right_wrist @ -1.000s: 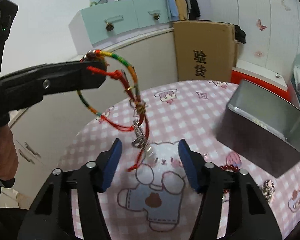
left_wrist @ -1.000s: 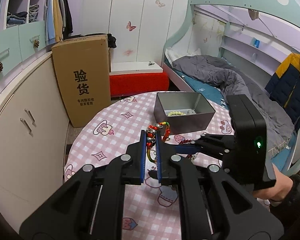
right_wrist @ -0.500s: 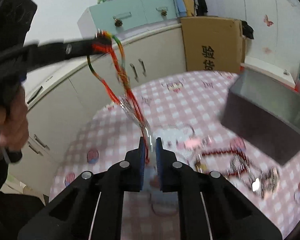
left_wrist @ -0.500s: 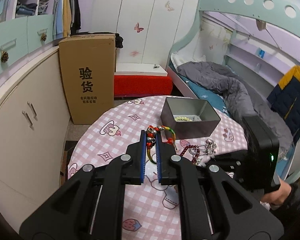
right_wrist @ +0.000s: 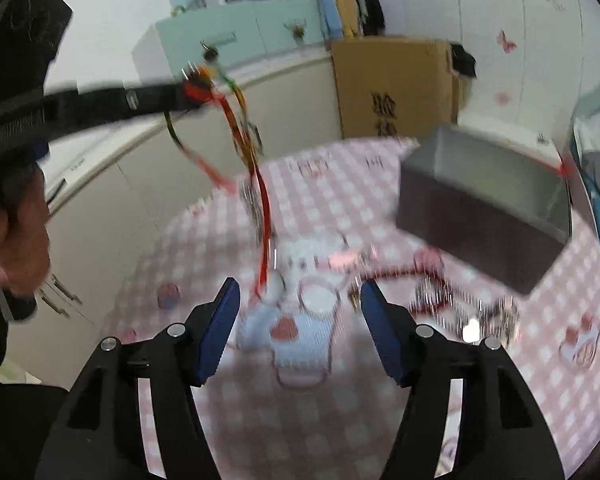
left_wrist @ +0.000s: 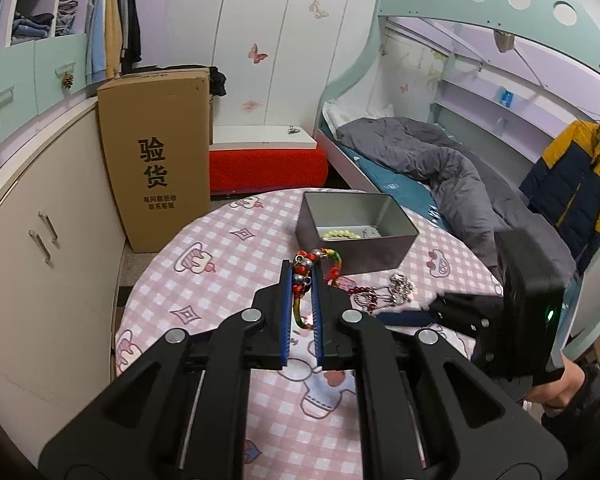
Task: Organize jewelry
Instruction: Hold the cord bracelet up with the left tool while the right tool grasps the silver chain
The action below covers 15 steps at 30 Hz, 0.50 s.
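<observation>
Your left hand-held gripper [left_wrist: 303, 280] is pinching the bracelet [left_wrist: 315, 266] above the bench [left_wrist: 204, 280], short of the tin [left_wrist: 356, 236]. Your right hand-held gripper [right_wrist: 300, 300] is gaping wide (view blurred), its tips low beside the dangling cords, holding nothing.

The table [left_wrist: 220, 280] has a pink and white check cloth with little cartoon pictures. The bracelet [left_wrist: 316, 264] is red, green and yellow with silver beads. The box [left_wrist: 356, 254] is grey. Both grippers are black with blue pads [right_wrist: 216, 328].
</observation>
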Each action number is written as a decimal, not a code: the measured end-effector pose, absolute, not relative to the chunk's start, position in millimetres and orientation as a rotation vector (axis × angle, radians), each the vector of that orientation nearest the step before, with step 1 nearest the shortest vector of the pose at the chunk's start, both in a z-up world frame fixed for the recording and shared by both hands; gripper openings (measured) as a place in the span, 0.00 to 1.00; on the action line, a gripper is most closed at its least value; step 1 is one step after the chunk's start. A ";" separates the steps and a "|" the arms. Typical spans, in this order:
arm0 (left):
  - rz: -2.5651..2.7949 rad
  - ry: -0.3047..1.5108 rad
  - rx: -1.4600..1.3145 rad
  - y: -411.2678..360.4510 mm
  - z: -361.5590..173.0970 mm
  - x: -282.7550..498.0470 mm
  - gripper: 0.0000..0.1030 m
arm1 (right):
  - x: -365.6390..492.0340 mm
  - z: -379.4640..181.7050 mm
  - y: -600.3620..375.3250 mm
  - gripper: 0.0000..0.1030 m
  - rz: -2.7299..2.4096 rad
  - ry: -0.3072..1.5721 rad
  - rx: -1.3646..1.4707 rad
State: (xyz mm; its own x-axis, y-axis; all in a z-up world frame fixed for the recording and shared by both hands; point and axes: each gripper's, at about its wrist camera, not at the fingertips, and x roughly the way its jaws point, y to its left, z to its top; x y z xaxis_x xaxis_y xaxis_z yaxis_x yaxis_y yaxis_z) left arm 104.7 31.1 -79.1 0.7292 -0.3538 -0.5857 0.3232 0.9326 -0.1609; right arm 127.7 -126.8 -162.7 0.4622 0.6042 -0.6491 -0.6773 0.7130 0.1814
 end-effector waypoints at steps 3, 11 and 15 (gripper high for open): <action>-0.397 0.659 -0.030 23.1 -78.6 101.0 0.08 | 130.7 -153.0 -112.2 0.49 0.829 0.728 -0.153; -0.399 0.645 -0.051 24.2 -72.7 98.8 0.08 | 139.0 -166.3 -100.8 0.01 0.842 0.754 -0.181; -0.408 0.654 -0.052 23.9 -72.1 103.7 0.08 | 130.4 -177.7 -122.4 0.01 0.828 0.785 -0.112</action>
